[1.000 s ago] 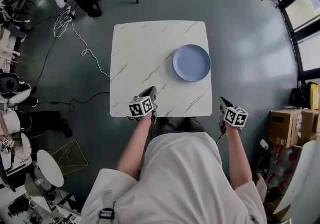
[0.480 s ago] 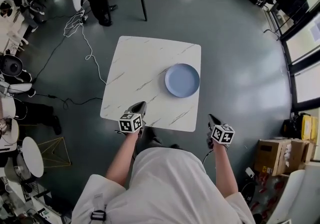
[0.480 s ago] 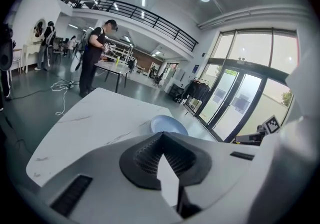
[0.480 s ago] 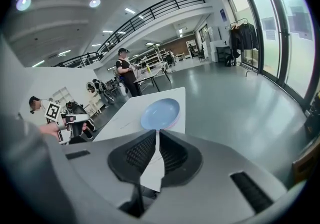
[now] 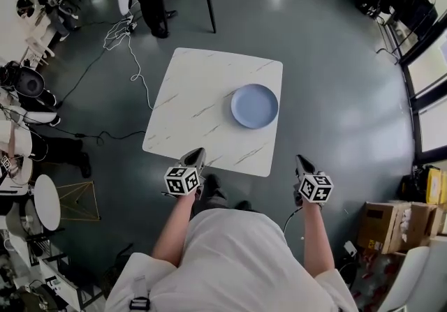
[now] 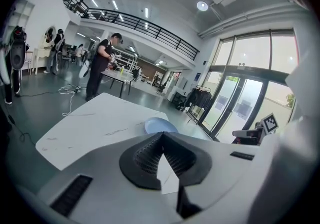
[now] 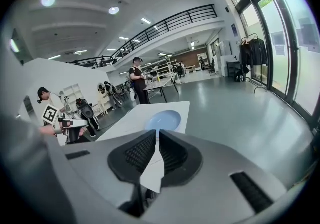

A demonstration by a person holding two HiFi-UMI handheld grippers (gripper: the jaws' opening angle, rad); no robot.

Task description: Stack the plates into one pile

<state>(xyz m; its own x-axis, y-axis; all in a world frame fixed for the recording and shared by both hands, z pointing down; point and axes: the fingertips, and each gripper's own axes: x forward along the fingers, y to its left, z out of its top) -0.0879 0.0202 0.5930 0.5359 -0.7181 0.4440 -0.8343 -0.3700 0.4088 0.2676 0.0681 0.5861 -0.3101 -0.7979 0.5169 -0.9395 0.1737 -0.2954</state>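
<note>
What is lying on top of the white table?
Only a blue plate lies on the table, near its right edge. Whether other plates sit under it cannot be seen from above.

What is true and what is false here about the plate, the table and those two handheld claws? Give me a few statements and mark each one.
1. The blue plate lies on the white marble-patterned table. True.
2. The left gripper is carrying a plate. False: its jaws are together with nothing between them.
3. The right gripper hangs beyond the table's near right corner, over the floor. True.
4. Three separate plates are spread across the table. False: only one blue plate shows, near the right edge.
5. The right gripper's jaws are wide apart. False: they are closed and empty.
</note>
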